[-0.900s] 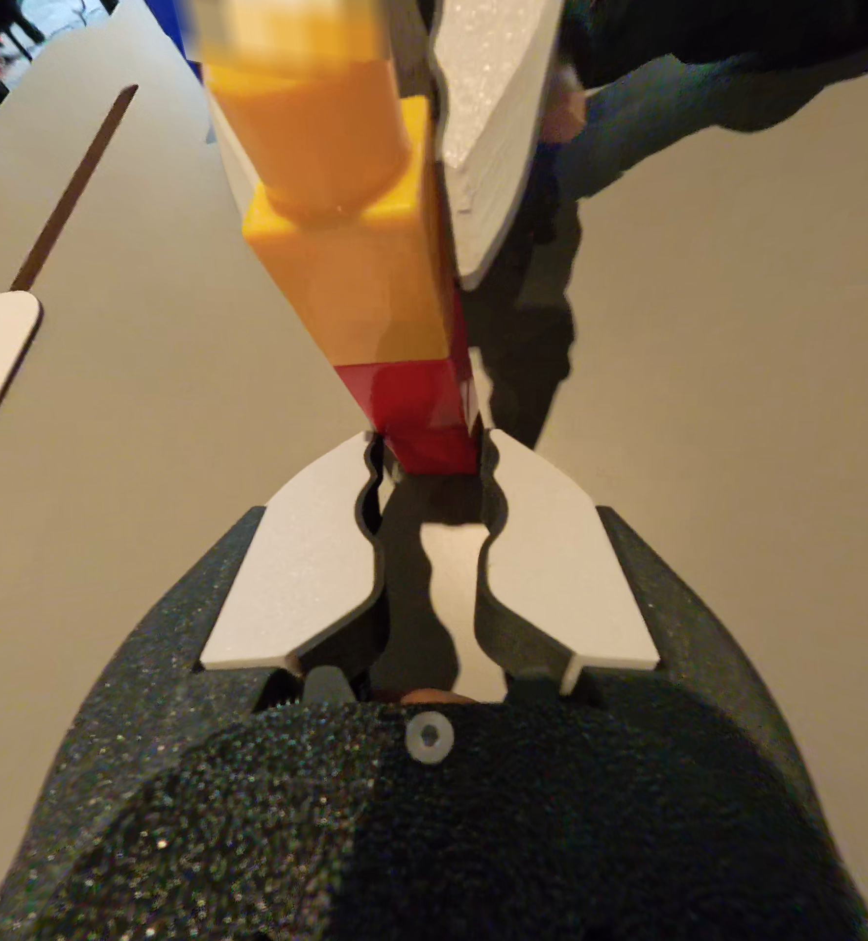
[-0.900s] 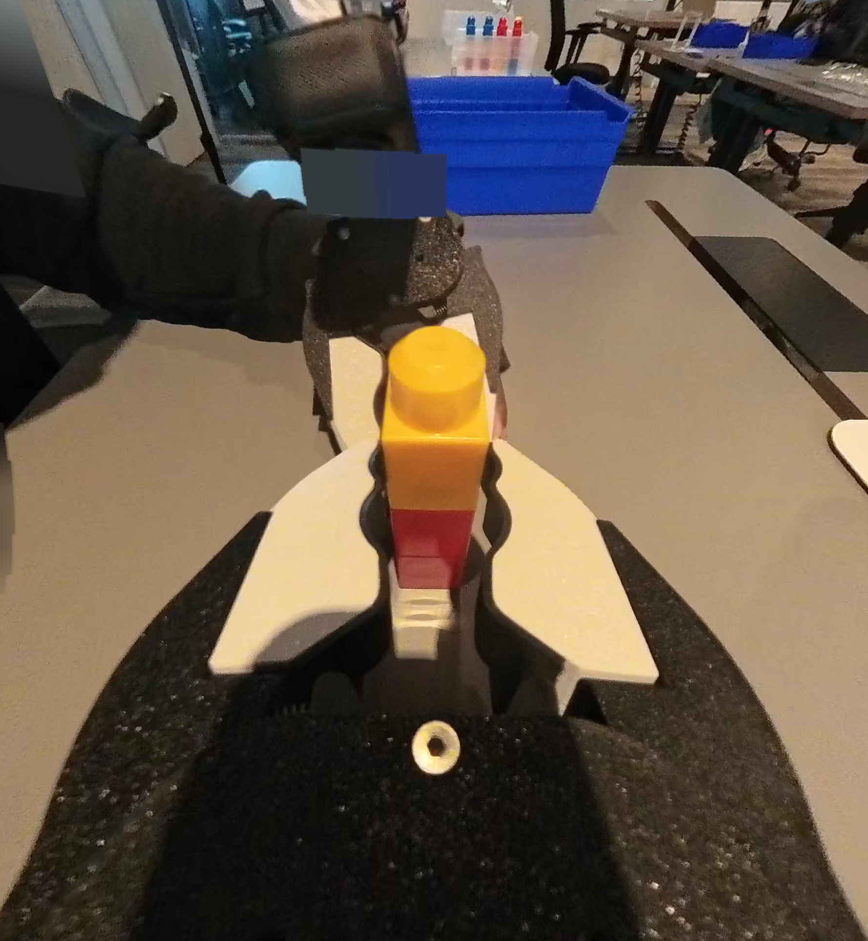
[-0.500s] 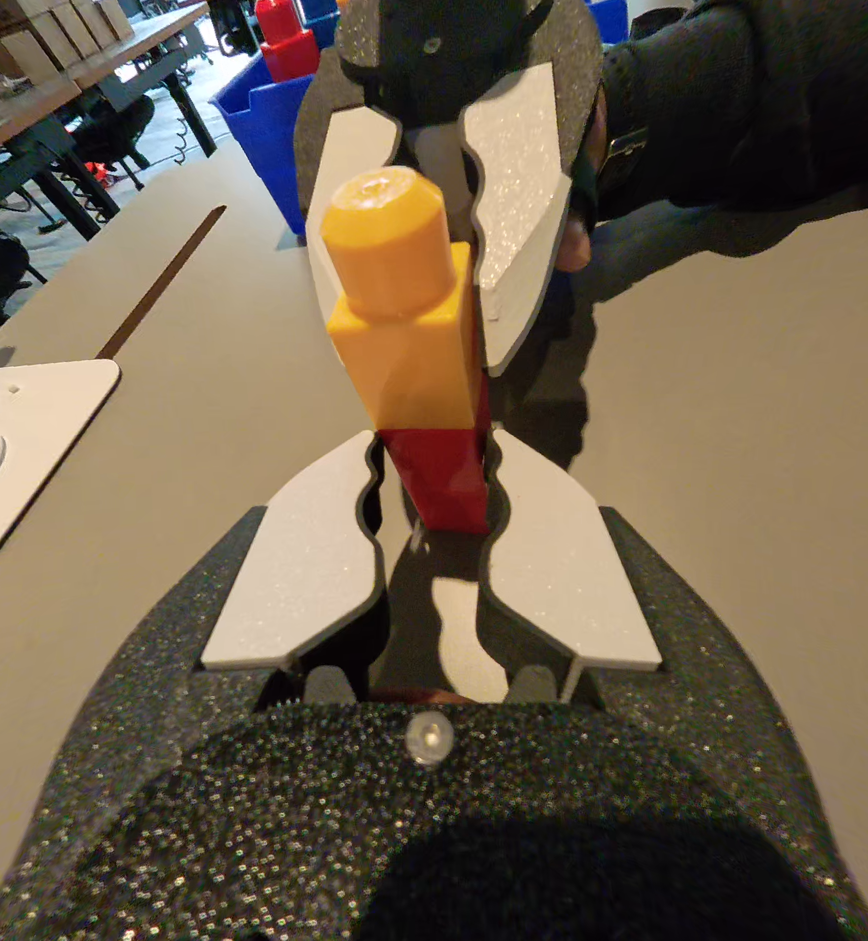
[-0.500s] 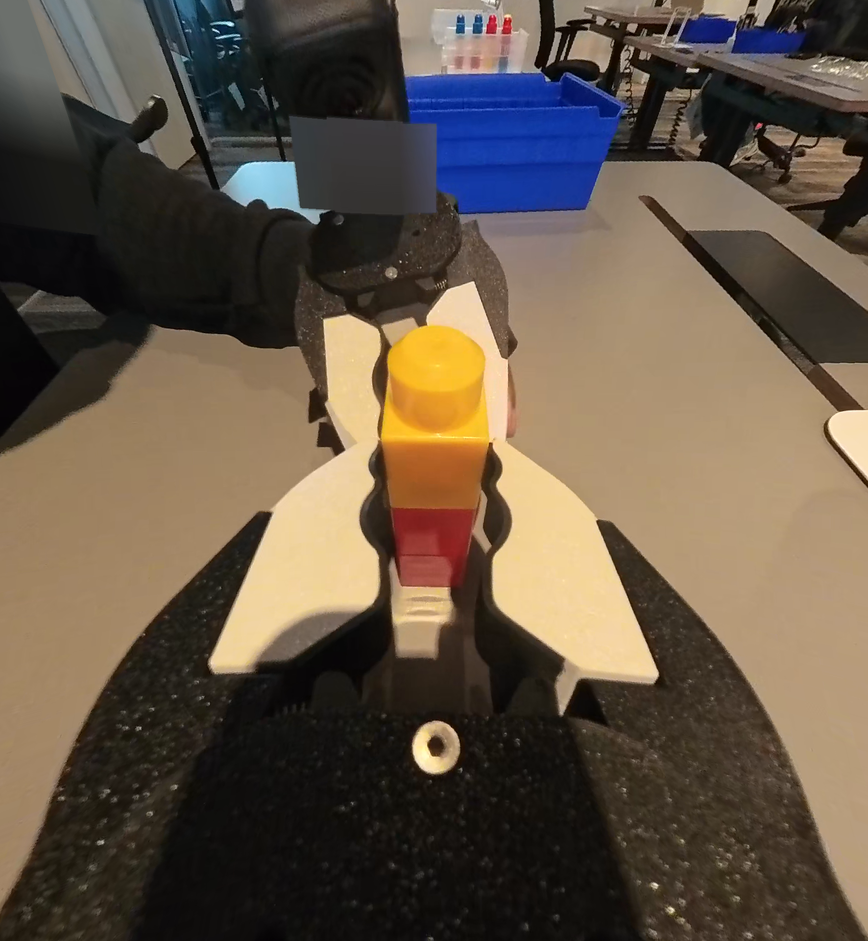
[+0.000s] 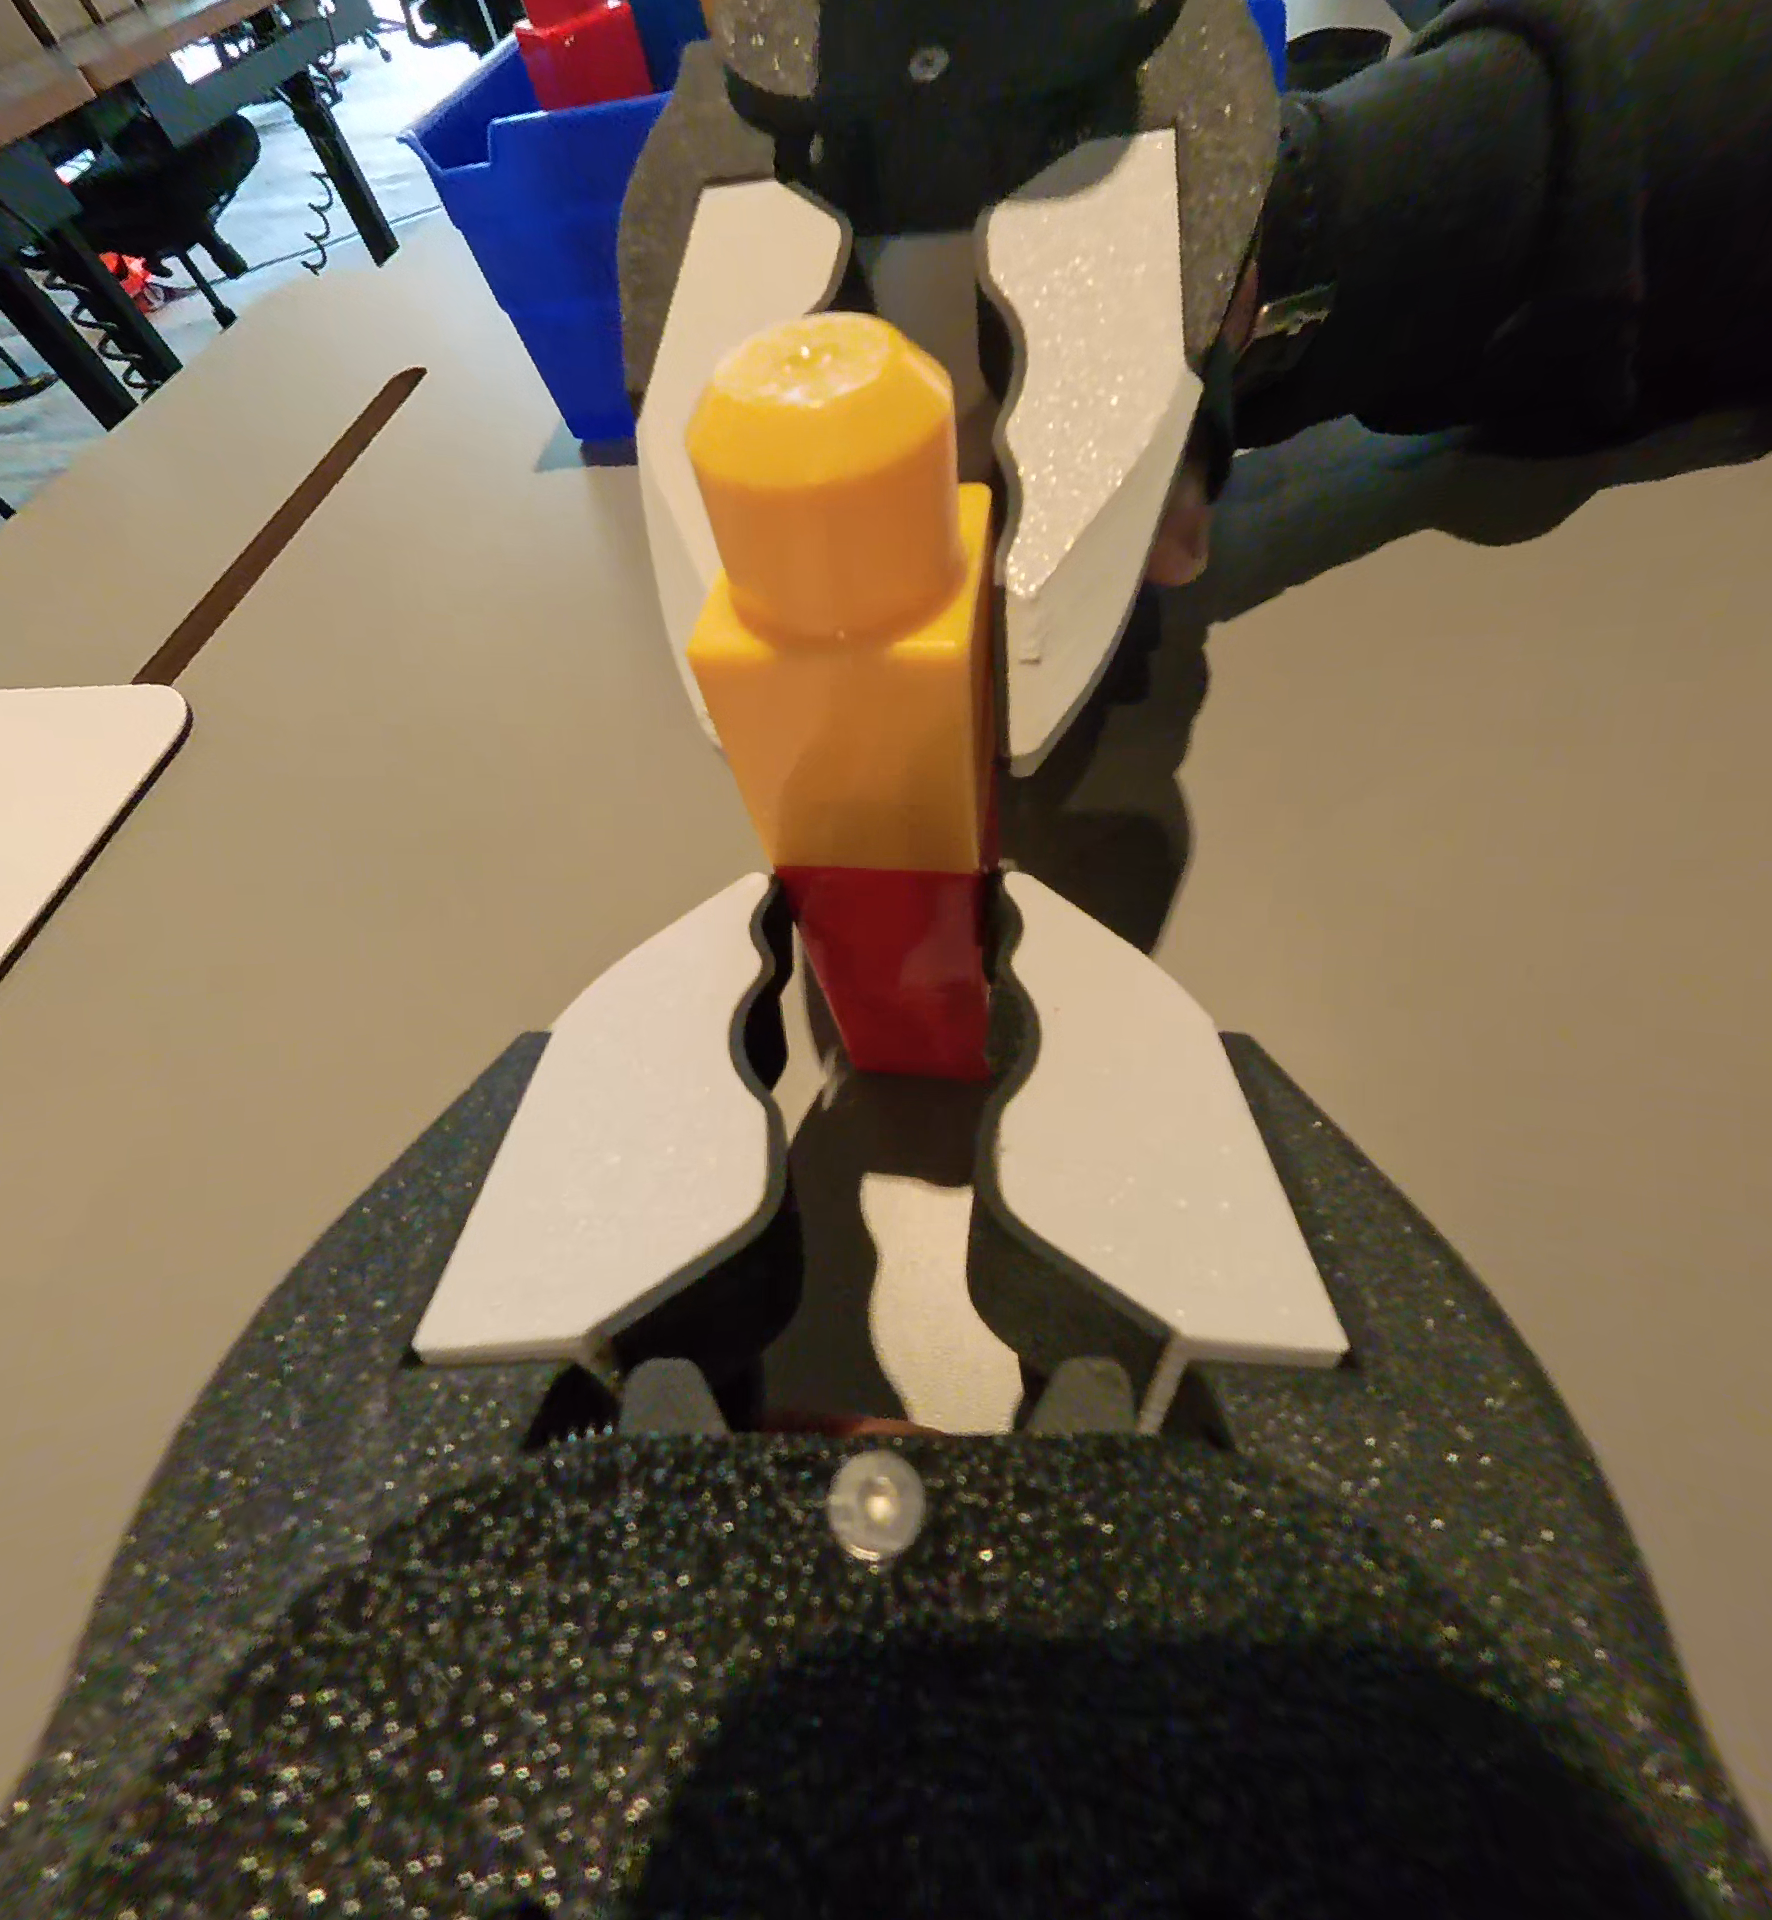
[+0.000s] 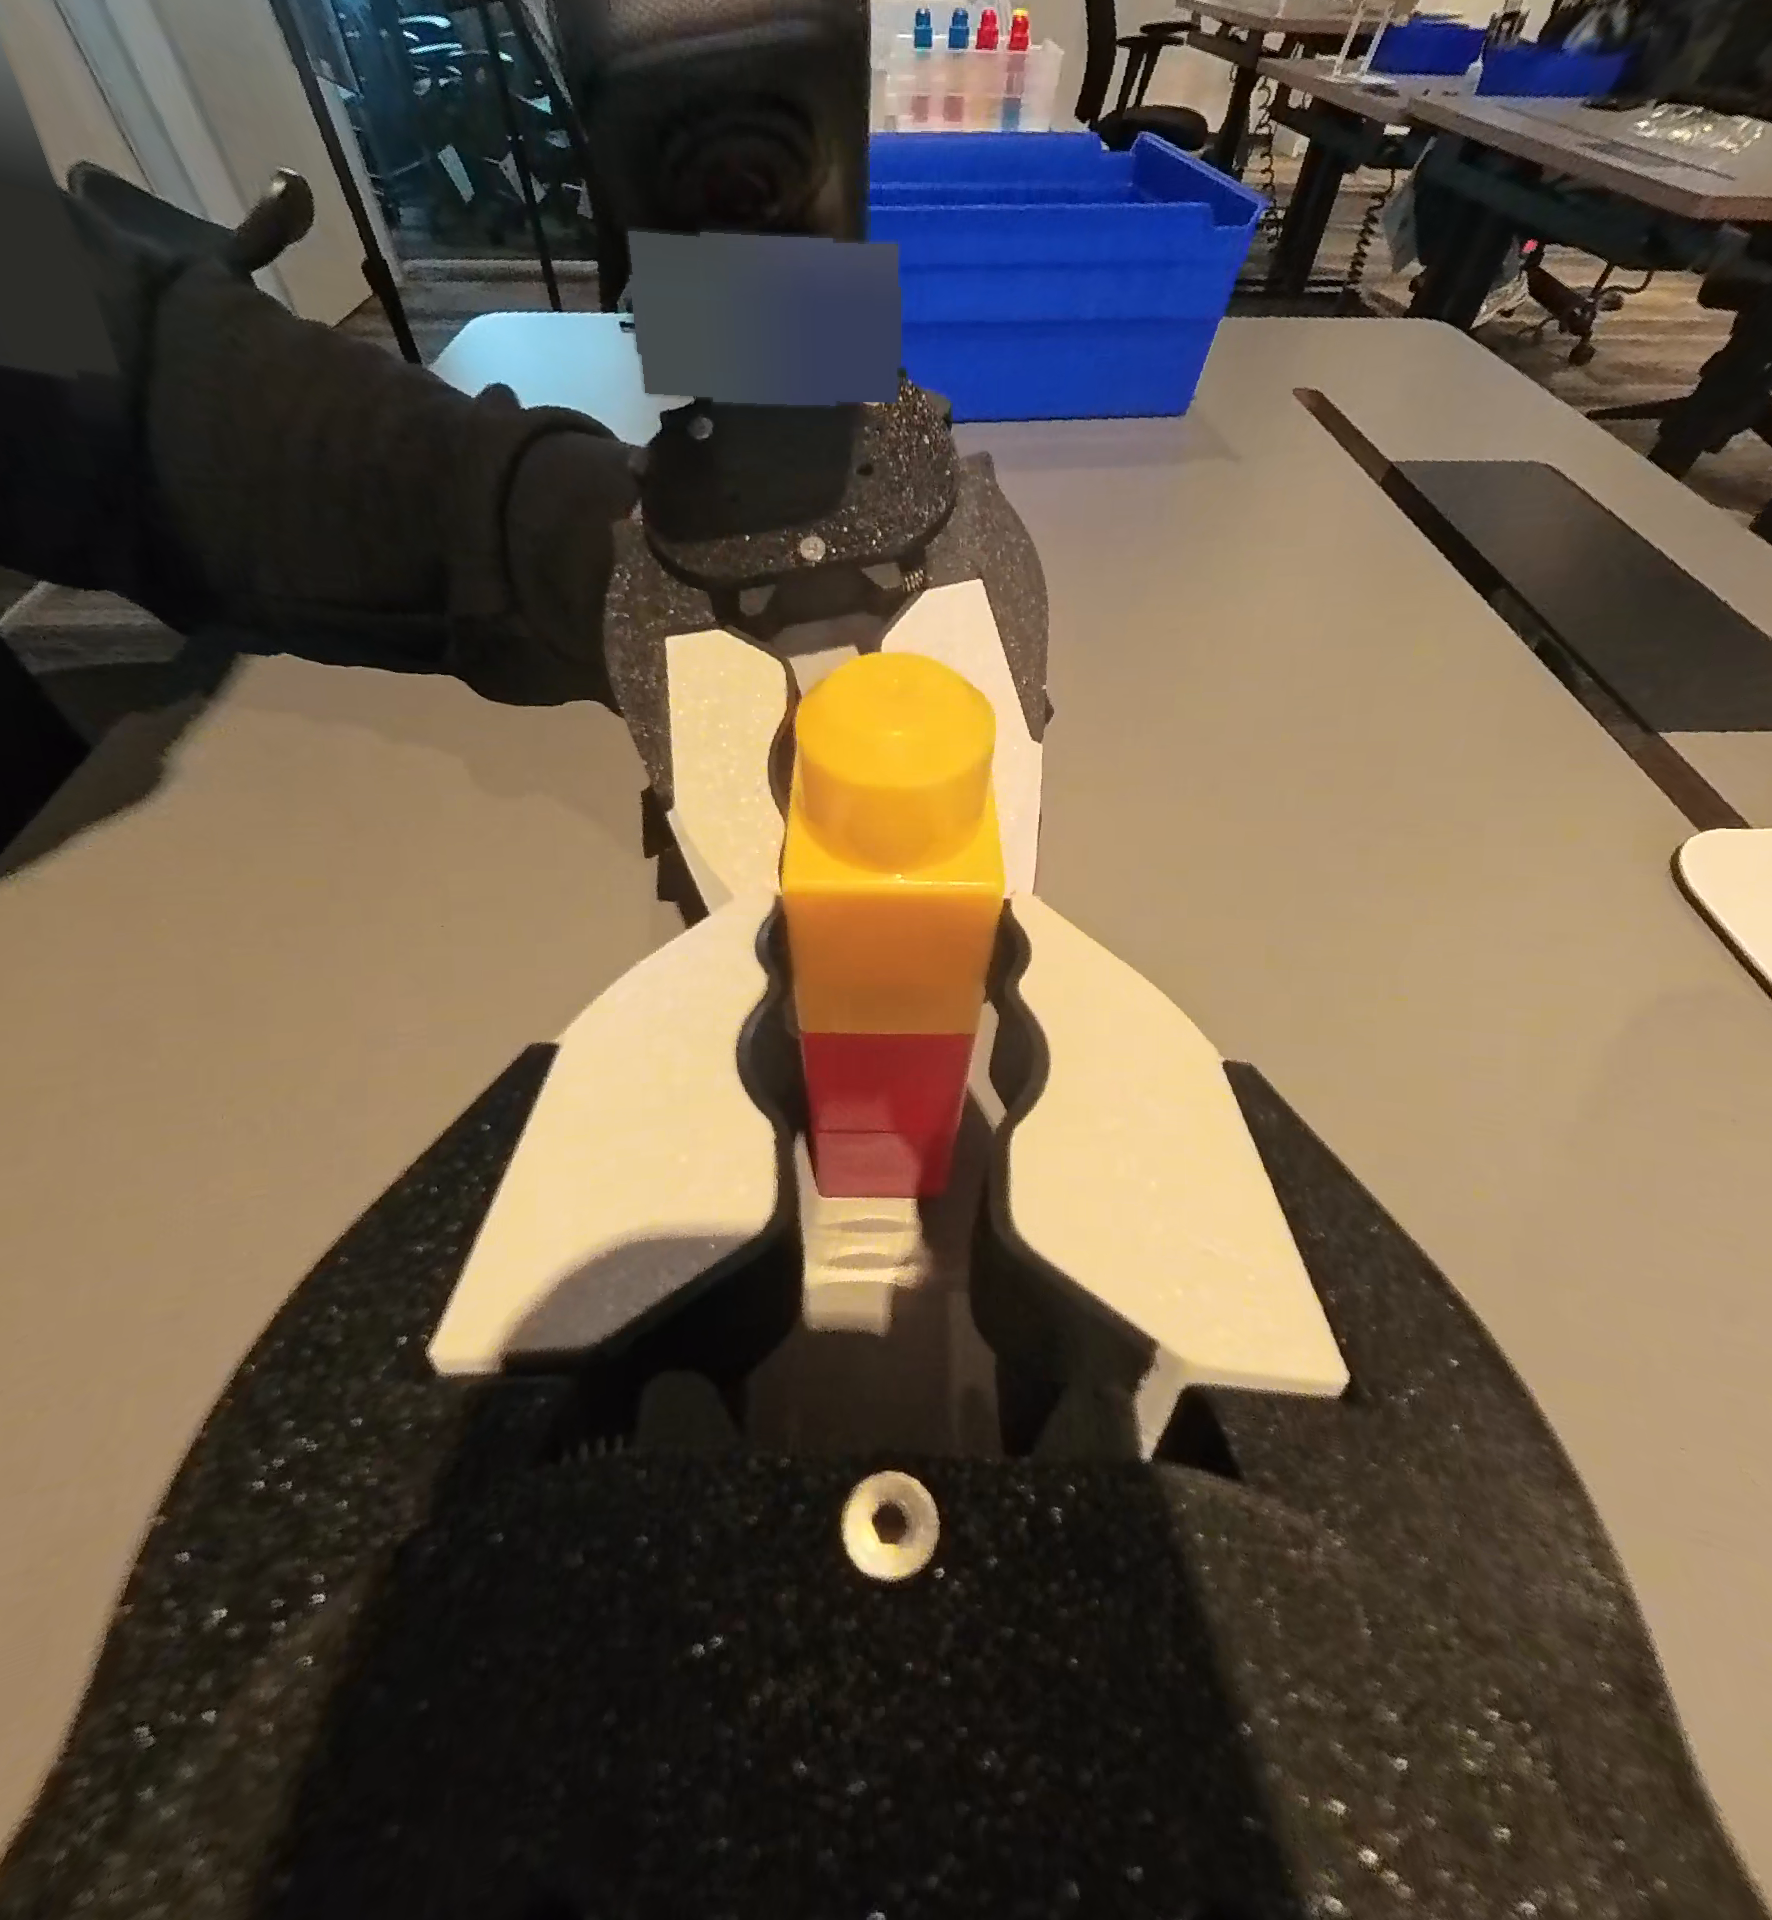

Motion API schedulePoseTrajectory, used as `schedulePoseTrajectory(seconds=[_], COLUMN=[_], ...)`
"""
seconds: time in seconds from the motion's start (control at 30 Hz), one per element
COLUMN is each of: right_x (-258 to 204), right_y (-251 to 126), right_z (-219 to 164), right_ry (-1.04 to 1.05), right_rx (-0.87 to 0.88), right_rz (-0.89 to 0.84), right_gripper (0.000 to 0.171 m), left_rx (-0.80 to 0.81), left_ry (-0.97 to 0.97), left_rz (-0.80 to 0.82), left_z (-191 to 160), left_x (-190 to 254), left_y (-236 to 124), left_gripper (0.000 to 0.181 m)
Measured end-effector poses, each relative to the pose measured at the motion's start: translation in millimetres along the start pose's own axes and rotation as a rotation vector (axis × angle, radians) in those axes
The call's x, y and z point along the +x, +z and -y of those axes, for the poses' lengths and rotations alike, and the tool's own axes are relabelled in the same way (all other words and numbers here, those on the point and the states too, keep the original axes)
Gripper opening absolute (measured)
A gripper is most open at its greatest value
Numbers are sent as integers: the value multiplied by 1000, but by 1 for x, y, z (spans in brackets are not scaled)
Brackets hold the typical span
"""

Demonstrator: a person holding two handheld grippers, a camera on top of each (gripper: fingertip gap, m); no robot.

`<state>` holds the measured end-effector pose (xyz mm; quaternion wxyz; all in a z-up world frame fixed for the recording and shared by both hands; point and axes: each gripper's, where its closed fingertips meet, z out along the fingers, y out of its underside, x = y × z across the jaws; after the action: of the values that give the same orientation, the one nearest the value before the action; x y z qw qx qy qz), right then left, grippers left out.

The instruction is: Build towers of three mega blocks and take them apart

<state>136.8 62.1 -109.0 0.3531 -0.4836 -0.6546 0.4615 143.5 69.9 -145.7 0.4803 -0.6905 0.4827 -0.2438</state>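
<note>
Speckled black claw (image 5: 887,935) bodies, white wavy-edged fingers (image 5: 643,1122), silver screws, black sleeves.

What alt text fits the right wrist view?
A yellow block stacked on a red block stands upright on a grey table, the right tool closed around it. The left tool faces it from behind; a blue bin sits beyond.

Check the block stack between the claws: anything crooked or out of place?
Slightly. In the left wrist view the yellow plastic block and red plastic block lean left across the left claw, leaving a gap beside the red one's lower left. From the right claw the stack looks straight, joints closed.
</note>
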Motion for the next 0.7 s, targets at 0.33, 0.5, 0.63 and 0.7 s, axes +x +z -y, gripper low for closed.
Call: schedulePoseTrajectory(seconds=[0.33,0.5,0.63,0.7], right_x=[3,6,10,9], right_y=[8,19,17,14], right_z=[-30,-40,-40,-35], right_ry=[31,18,37,20], right_rx=[-84,-181,-178,-152], right_rz=[-83,-121,-146,-178], right_gripper=[56,37,37,36], left_rx=[-3,31,22,-7], left_ry=[44,53,17,14], left_rz=[23,45,144,187], left_z=[-2,-7,-17,-23], left_x=[5,-9,-37,-46], left_y=[-7,-28,-40,-41], left_gripper=[48,50,44,43])
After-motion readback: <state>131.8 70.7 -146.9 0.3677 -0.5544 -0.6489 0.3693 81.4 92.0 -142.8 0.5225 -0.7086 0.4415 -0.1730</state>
